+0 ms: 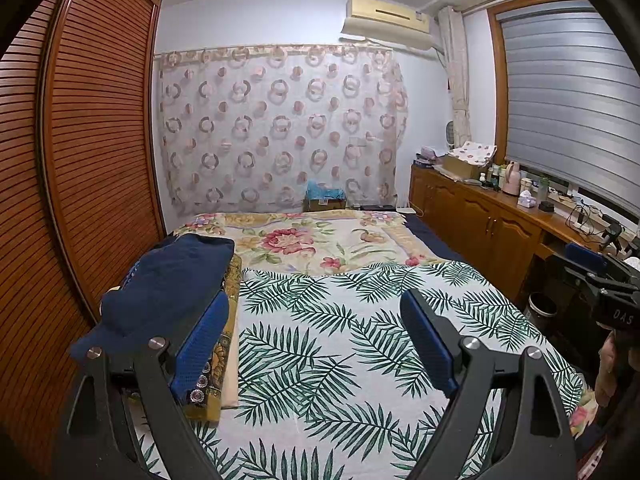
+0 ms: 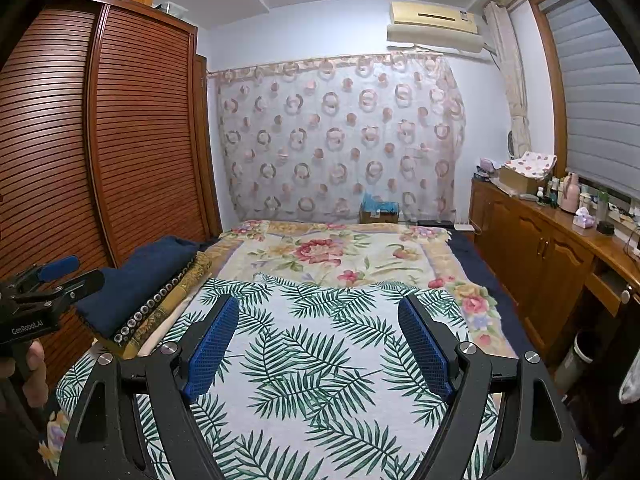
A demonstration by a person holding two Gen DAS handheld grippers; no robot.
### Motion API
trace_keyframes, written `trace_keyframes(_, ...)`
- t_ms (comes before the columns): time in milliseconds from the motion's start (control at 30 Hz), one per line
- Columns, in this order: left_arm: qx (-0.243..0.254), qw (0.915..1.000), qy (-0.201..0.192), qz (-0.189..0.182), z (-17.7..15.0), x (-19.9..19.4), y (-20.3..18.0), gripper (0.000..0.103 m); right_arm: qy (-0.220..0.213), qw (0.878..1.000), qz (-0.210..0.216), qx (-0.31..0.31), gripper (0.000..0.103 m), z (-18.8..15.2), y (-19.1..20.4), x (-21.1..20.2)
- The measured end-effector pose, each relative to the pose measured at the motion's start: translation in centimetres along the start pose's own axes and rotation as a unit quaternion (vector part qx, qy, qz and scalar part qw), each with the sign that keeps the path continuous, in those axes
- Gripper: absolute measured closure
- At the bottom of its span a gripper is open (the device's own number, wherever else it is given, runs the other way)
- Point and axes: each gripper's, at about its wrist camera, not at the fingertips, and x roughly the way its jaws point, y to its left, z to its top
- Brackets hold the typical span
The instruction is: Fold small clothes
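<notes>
Left gripper: the left gripper hangs over the bed, jaws spread wide, blue pads with nothing between them but leaf print below.
Right gripper: the right gripper is the same story, jaws wide apart and empty, pointing slightly down along the bed.
Clothes: a folded dark blue garment sits on top of a small stack at the left edge of the bed, just beside the left gripper's left finger (whether they touch, I cannot tell).
Under it: a dark piece with a row of pale rings along its edge, then a golden-yellow patterned piece.
Work surface: the palm-leaf sheet lies flat under both grippers; a floral blanket covers the far half of the bed.
Surroundings: slatted wooden wardrobe on the left, wooden sideboard crowded with bottles on the right.
Hand: fingers wrap the left gripper's handle, seen from the right wrist view.
</notes>
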Motion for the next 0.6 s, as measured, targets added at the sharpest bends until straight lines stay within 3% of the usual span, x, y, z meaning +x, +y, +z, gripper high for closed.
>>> trace_keyframes(600, 0.0, 1.0, 0.0, 0.0, 0.02, 0.0, 0.0, 0.015, -0.001, 1.0, 0.003, -0.001, 0.019, -0.03, -0.64, 0.03)
